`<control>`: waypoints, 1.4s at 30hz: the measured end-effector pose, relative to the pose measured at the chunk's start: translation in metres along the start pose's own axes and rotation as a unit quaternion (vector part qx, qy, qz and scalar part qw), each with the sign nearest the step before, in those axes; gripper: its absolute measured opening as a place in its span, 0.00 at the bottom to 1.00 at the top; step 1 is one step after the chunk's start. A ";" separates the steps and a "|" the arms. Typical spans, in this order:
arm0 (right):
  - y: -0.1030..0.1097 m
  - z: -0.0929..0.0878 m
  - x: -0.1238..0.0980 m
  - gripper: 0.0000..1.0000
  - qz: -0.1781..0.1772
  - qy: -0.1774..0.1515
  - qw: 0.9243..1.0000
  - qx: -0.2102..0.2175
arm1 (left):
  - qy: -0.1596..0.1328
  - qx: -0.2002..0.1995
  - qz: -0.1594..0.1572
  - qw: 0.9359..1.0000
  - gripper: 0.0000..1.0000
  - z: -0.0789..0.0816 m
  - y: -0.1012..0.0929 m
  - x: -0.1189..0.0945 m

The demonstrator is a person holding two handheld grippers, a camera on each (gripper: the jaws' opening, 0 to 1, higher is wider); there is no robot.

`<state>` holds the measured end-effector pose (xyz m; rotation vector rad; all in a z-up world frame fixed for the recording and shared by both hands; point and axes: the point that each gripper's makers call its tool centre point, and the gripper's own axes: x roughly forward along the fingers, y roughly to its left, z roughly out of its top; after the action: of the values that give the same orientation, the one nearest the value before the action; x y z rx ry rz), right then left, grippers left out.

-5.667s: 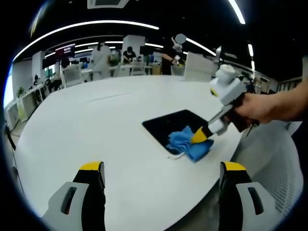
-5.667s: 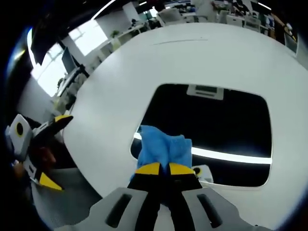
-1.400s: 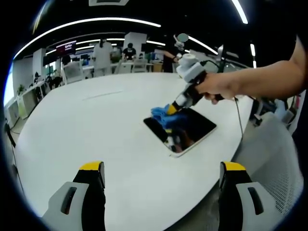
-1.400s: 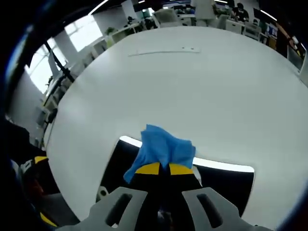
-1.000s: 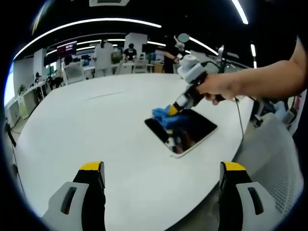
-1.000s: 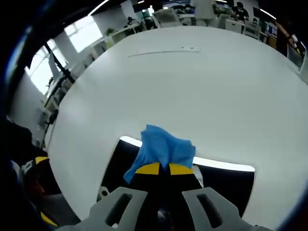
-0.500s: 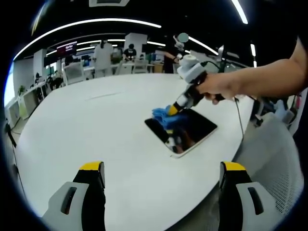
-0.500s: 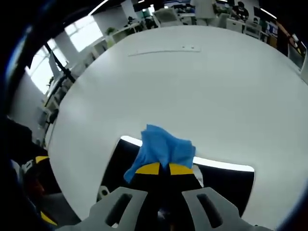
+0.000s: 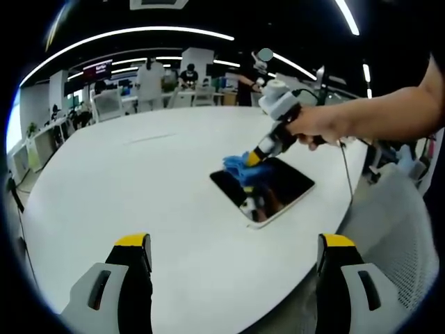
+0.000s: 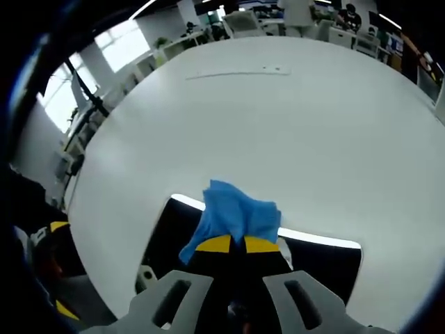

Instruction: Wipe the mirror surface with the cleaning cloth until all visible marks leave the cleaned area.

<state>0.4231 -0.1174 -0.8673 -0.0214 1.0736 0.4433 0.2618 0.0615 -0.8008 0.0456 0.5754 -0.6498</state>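
We see our right hand-held gripper [image 10: 230, 244] clamped shut on the blue cleaning cloth [image 10: 236, 215], its yellow-tipped jaws pressed together with the cloth bunched just ahead of them. The cloth rests against the mirror [image 10: 327, 268], a dark rounded rectangle lying flat on the white counter [image 10: 278, 132]; the mirror spreads directly beneath and to either side of these jaws, and the cloth sits at its far edge, partly over the counter beyond. A bright strip of light is reflected along that edge of the glass.

From our left hand-held gripper [image 9: 233, 285], whose jaws stand wide apart and carry nothing, we see the mirror [image 9: 278, 191] ahead and a little to the right, near the counter's [image 9: 125, 188] edge. The right hand-held gripper [image 9: 256, 158] reaches in from the right, held by a hand [image 9: 320, 129], pressing the cleaning cloth [image 9: 240, 167] onto the mirror's far corner. The near part of the glass shows blurred reflections; we cannot tell whether any marks lie on it.
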 end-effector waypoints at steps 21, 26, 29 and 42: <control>-0.030 -0.005 -0.008 0.00 -0.018 0.009 1.000 -0.006 | 0.002 0.002 0.000 1.000 0.99 -0.001 0.000 0.000; -0.040 -0.008 -0.010 0.00 -0.025 0.012 1.000 -0.007 | 0.003 0.003 0.001 1.000 0.99 -0.001 0.000 0.000; -0.045 -0.009 -0.011 0.00 -0.032 0.015 0.999 -0.012 | 0.004 0.003 0.001 1.000 0.99 -0.001 0.000 0.000; -0.045 -0.010 -0.011 0.00 -0.043 0.000 0.999 0.002 | 0.011 0.007 -0.002 1.000 0.99 -0.003 -0.002 0.001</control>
<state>0.4261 -0.1648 -0.8715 -0.0635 1.0689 0.3630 0.2593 0.0604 -0.8036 0.0648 0.5927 -0.6589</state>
